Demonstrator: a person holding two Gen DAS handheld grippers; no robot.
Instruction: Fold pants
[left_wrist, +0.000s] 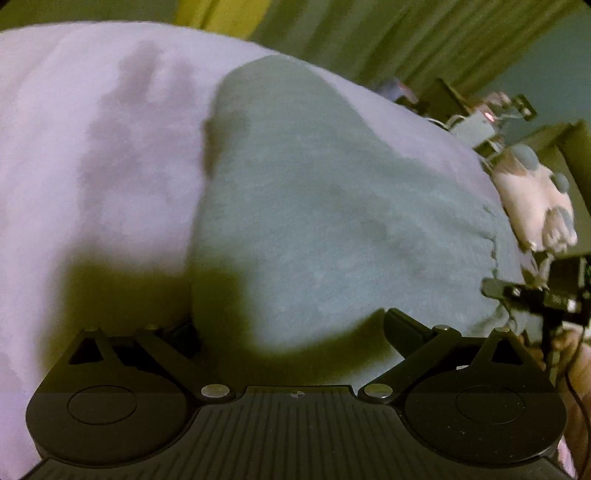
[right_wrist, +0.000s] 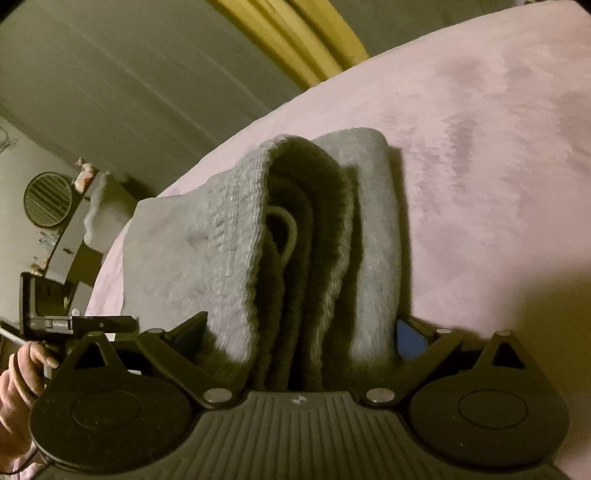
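Grey knit pants (right_wrist: 207, 258) lie folded in several layers on a pink bedspread (right_wrist: 480, 147), with the ribbed waistband and a drawstring loop (right_wrist: 284, 232) facing my right wrist camera. My right gripper (right_wrist: 301, 332) is open wide. The stacked edge sits between its fingers, and the pads do not press it. In the left wrist view the top of the pants (left_wrist: 314, 203) shows flat. My left gripper (left_wrist: 291, 328) is open wide just above it, with its left finger at the cloth's side edge. The right gripper (left_wrist: 532, 295) shows at the far right there. A hand (right_wrist: 22, 369) holds the left gripper (right_wrist: 99, 323).
The pink bedspread (left_wrist: 92, 147) spreads widely around the pants. Green and yellow curtains (right_wrist: 295, 40) hang behind the bed. A round slatted object (right_wrist: 48, 199) and a cluttered shelf (right_wrist: 74, 236) stand beyond the bed's edge. A pale pinkish item (left_wrist: 532, 195) lies past the far edge.
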